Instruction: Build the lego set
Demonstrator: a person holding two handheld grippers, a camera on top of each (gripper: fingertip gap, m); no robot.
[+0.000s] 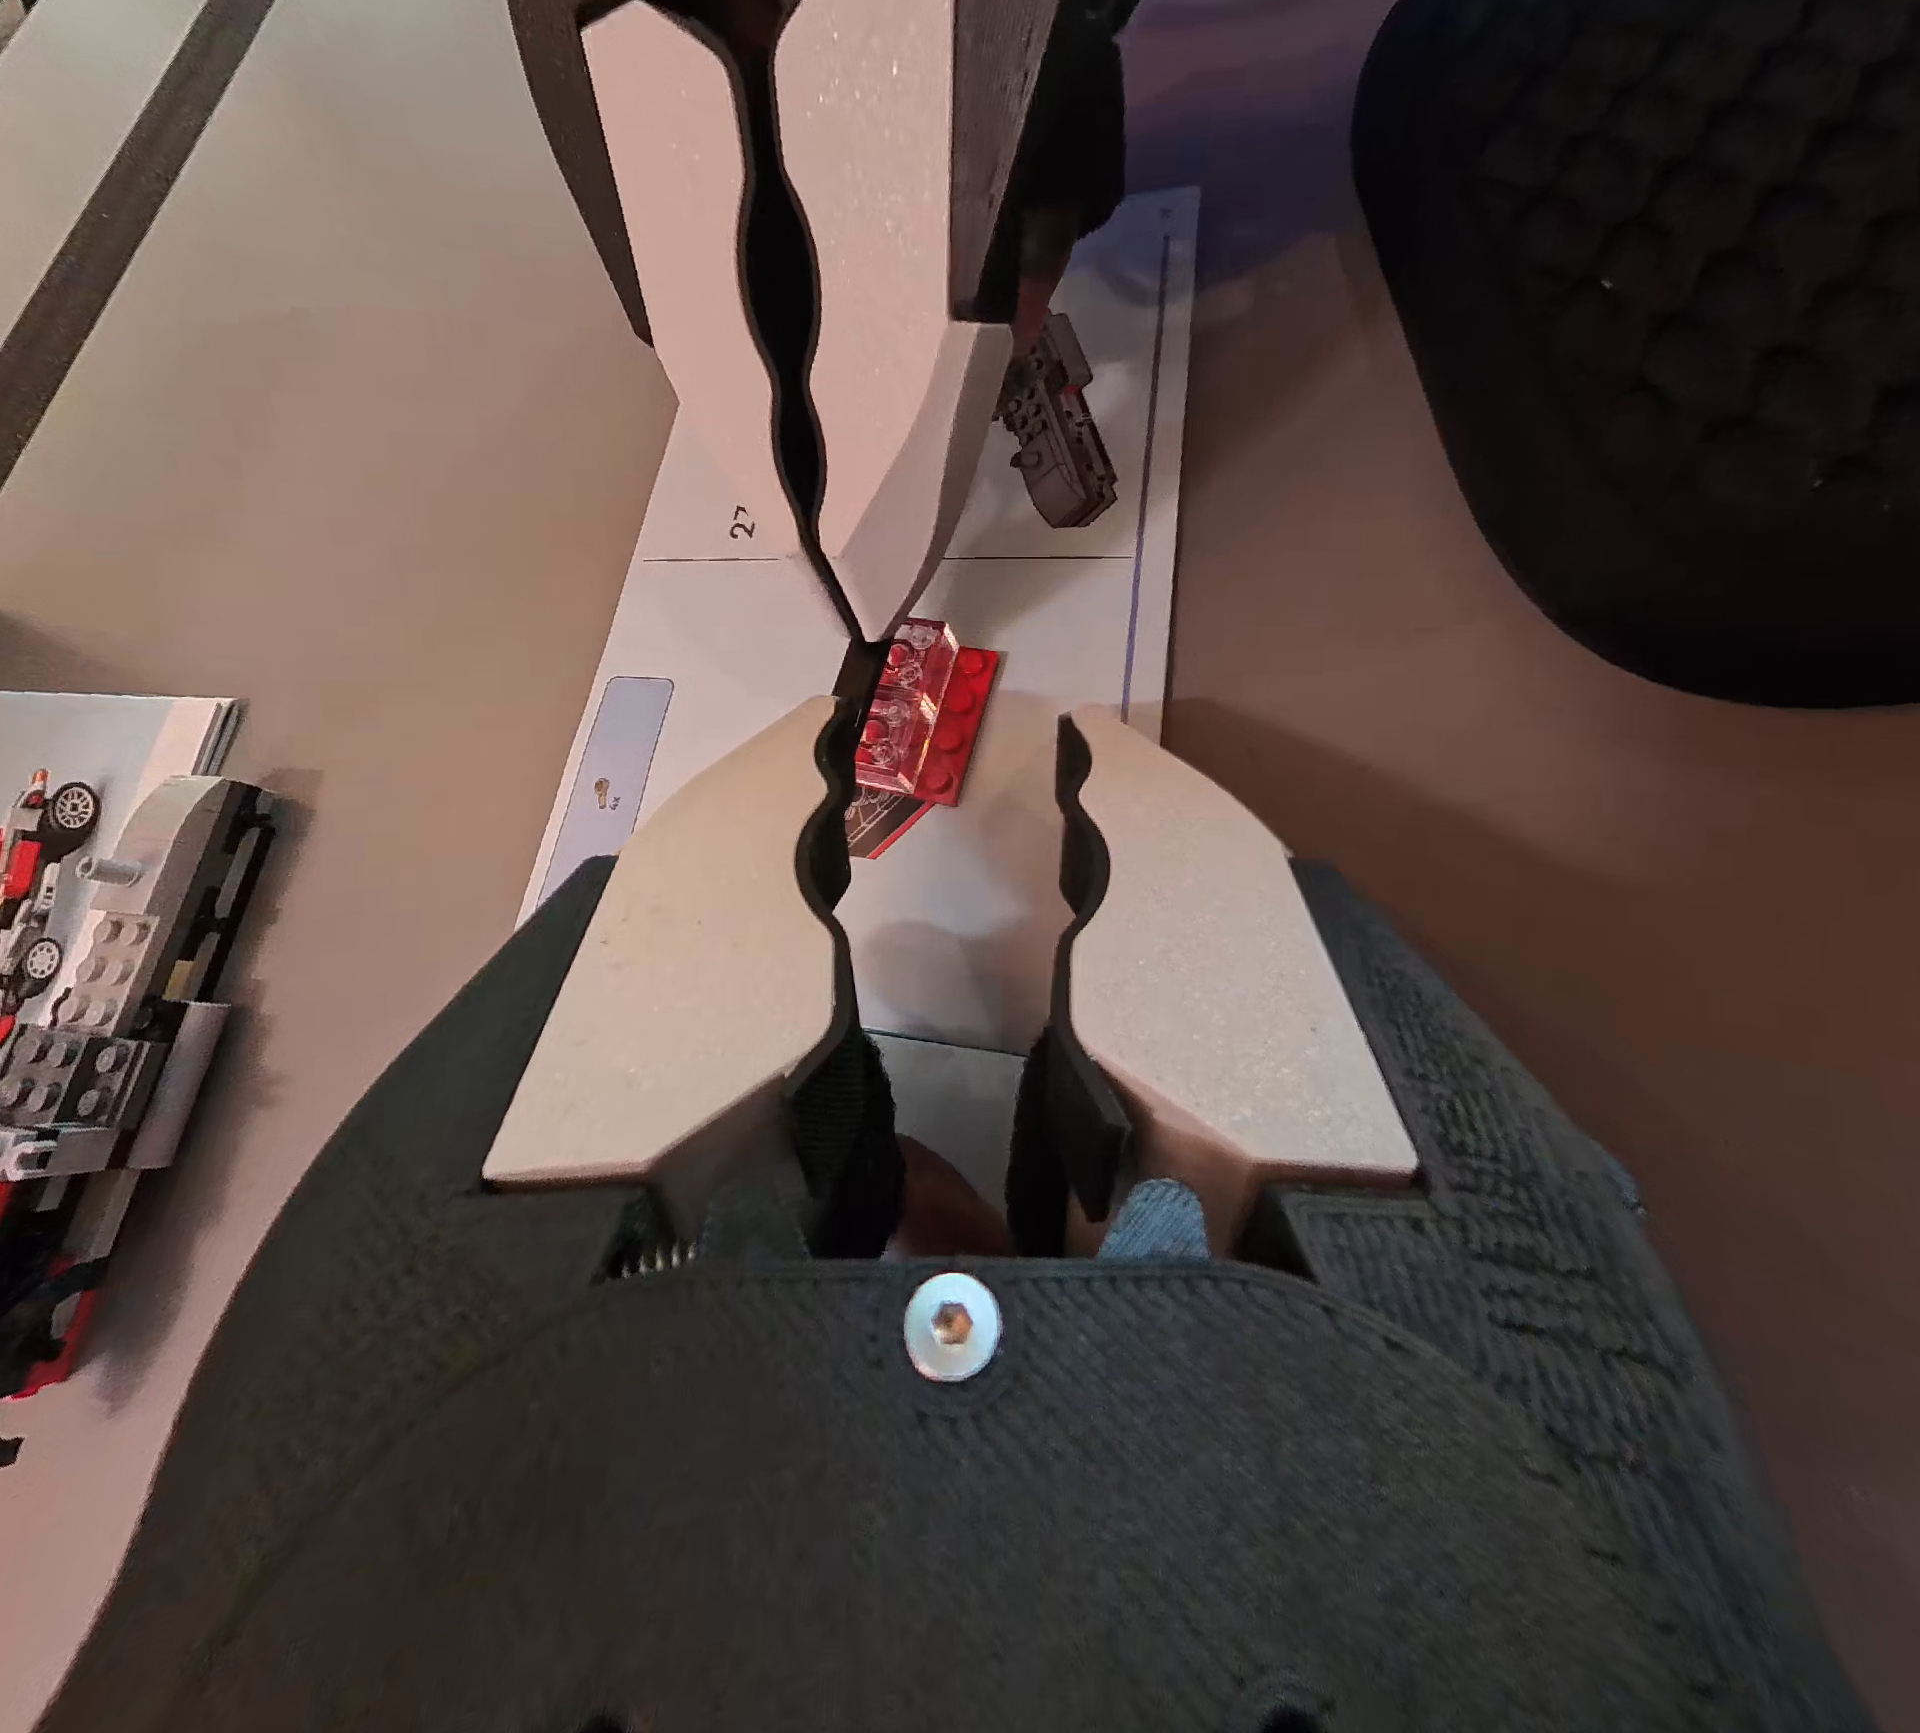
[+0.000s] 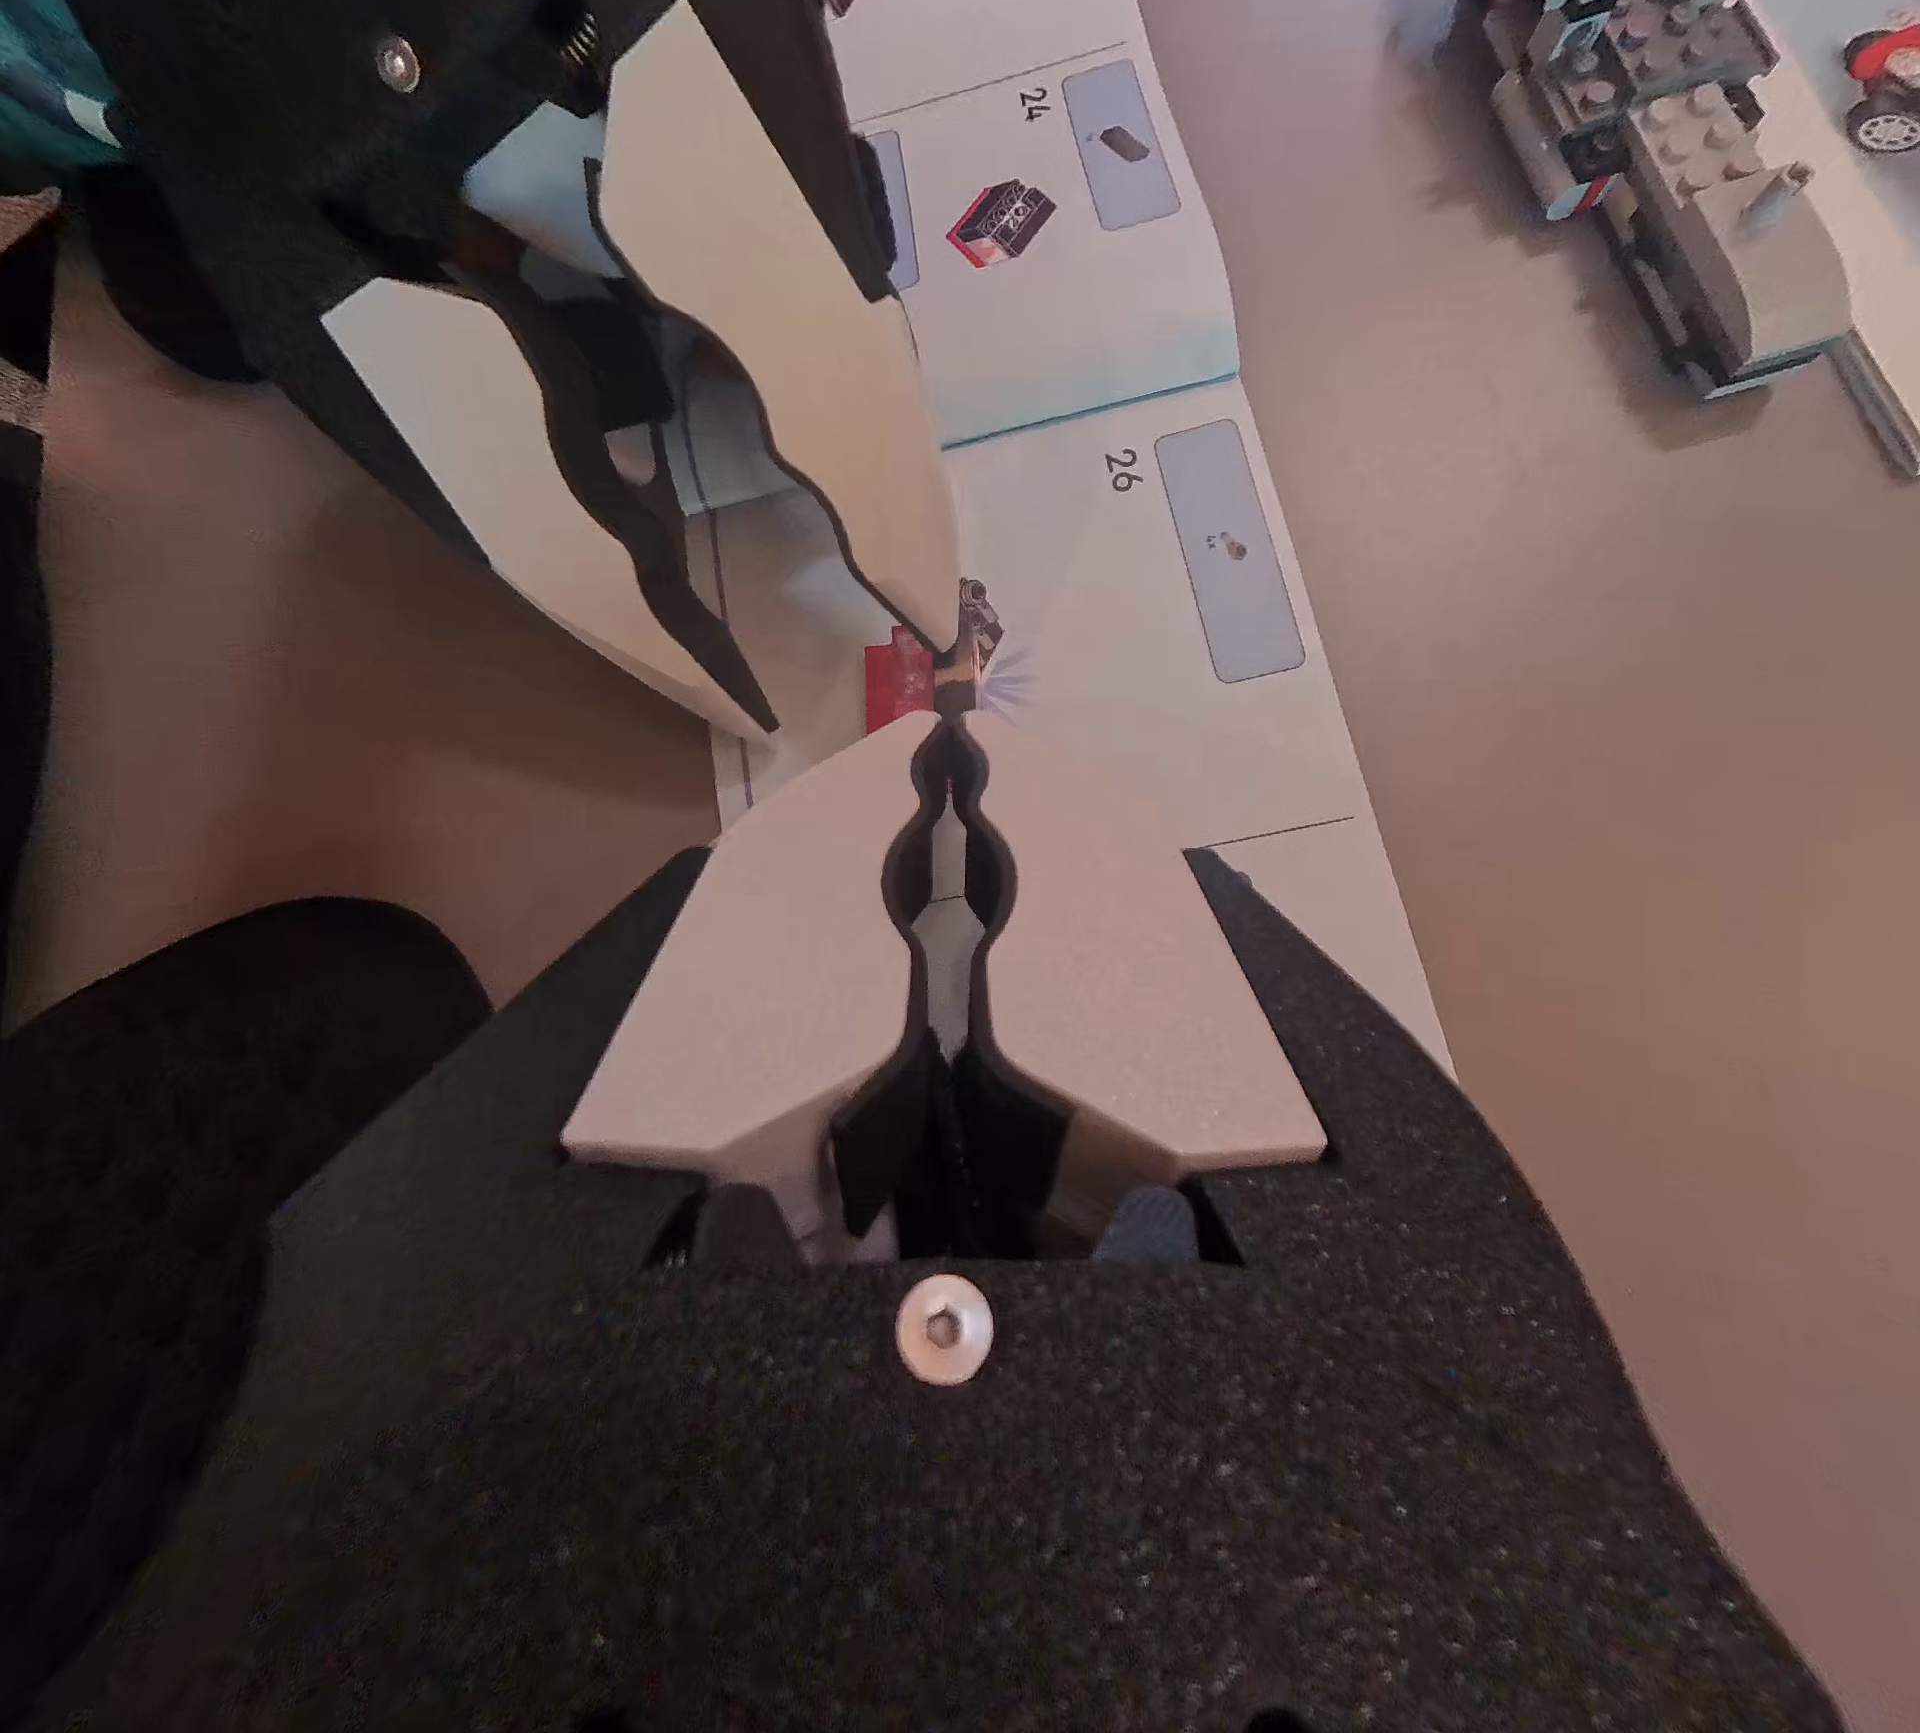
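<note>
A small assembly lies on the open instruction booklet (image 1: 717, 634): a red plate (image 1: 975, 727) with a clear brick (image 1: 909, 717) on top and a black piece (image 1: 857, 681) along its left side. My left gripper (image 1: 951, 727) is open around it. Its left finger (image 1: 800, 748) is against the black piece and its right finger (image 1: 1101, 758) stands clear of the plate. My right gripper (image 2: 948, 719) is shut, its tips meeting at the end of the black piece (image 2: 954, 686). It also shows in the left wrist view (image 1: 857, 634), coming from above. The red plate (image 2: 894, 675) shows beside the left gripper (image 2: 860, 681).
A partly built grey, black and red vehicle (image 1: 135, 987) stands at the left on a second booklet; it also shows in the right wrist view (image 2: 1662, 156). A black mesh seat (image 1: 1662, 281) is beyond the table's edge at the right. Both grippers' tips are close together, under 4 cm apart.
</note>
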